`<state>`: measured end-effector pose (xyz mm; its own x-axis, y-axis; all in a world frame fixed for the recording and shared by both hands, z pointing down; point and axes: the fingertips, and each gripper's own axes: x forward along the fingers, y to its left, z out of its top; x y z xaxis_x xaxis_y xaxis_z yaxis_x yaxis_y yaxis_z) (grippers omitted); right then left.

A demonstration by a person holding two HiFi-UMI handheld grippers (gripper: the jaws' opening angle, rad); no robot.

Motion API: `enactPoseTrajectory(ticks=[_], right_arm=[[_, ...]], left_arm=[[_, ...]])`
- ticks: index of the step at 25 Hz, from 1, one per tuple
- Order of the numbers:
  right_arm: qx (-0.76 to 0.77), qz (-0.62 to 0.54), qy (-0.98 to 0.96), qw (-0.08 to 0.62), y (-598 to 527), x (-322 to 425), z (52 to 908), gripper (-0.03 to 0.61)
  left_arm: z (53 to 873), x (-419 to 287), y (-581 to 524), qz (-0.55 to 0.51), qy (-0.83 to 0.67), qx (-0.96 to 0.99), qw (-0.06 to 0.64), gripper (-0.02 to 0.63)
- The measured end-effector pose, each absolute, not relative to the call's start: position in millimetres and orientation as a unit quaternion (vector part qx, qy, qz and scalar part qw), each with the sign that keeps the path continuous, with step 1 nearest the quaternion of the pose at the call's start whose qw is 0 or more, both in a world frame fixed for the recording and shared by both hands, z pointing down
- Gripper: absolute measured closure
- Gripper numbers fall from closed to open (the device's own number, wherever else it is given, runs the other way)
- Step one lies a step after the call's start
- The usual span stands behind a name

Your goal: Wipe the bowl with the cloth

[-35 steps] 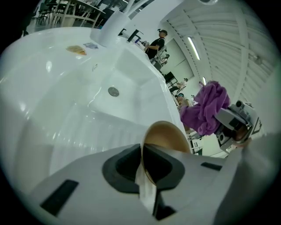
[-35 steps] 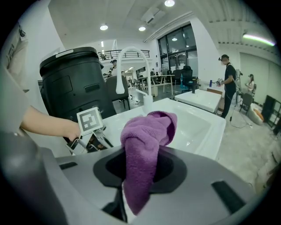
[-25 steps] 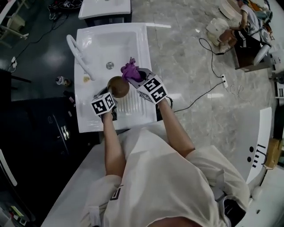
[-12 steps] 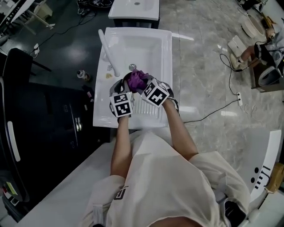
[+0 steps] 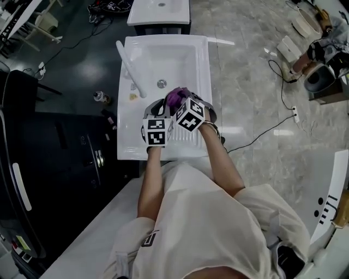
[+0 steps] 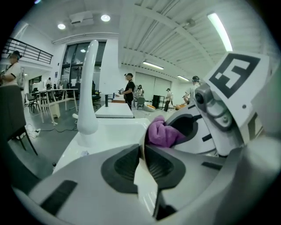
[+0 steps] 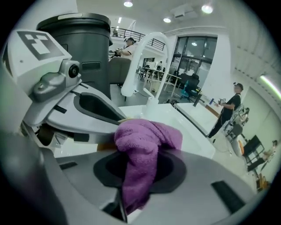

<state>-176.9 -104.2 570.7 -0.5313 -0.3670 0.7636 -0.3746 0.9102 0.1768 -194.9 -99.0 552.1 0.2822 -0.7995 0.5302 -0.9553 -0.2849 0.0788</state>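
Observation:
Both grippers meet over the ribbed drainboard [image 5: 188, 143] of the white sink [image 5: 203, 65]. My left gripper [image 5: 158, 111] has its jaws pressed onto a thin edge, the bowl's rim. Only a brown sliver of the bowl [image 7: 104, 146] shows, behind the cloth. In the head view the bowl is hidden under the grippers. My right gripper [image 5: 178, 104] is shut on the purple cloth [image 5: 175, 97], which bunches up ahead of its pads [image 7: 145, 140] and lies against the bowl by the left gripper [image 7: 66, 101]. From the left gripper view the cloth [image 6: 162, 132] sits just past my left gripper [image 6: 142, 154].
The white faucet [image 5: 131, 68] curves over the basin's left side, close to the grippers [image 6: 90, 88]. A second white basin [image 5: 158, 11] stands beyond the sink. A small bottle [image 5: 98, 97] lies on the dark floor at left, and a cable [image 5: 262, 136] crosses the marble floor at right.
The two grippers have closed in on each other and rolled. The brown bowl, in plain sight a second ago, is now covered by them, with the cloth against it.

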Motion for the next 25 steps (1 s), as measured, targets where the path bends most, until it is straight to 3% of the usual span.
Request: enactPoseTrajectory(ticks=[9,13,18,22,25], right_arm=[[0.203,-0.047,-0.872,0.443,-113.8,-179.4,574.5,0.469],[0.143,-0.065,-0.877,0.454,-99.1,-188.8,581.6,0.396],[0.088,-0.057,-0.902,0.418,-80.7,-201.1,569.9,0.328],[0.082,-0.084,-0.914,0.389,-78.5,-204.5,551.3,0.328],[0.083,-0.114,-0.894,0.425,-79.1,-203.4,564.2,0.341]], left_arm=[[565.1,-206.1,-108.4,0.211,-0.580,0.755,0.222,0.577],[571.0,-220.4,-111.5,0.197,-0.596,0.735,0.254,0.586],[583.6,-239.1,-106.6,0.190,-0.611,0.713,0.288,0.598],[591.5,-256.5,-103.4,0.191,-0.624,0.696,0.299,0.598],[590.6,-252.1,-102.9,0.192,-0.611,0.707,0.299,0.598]])
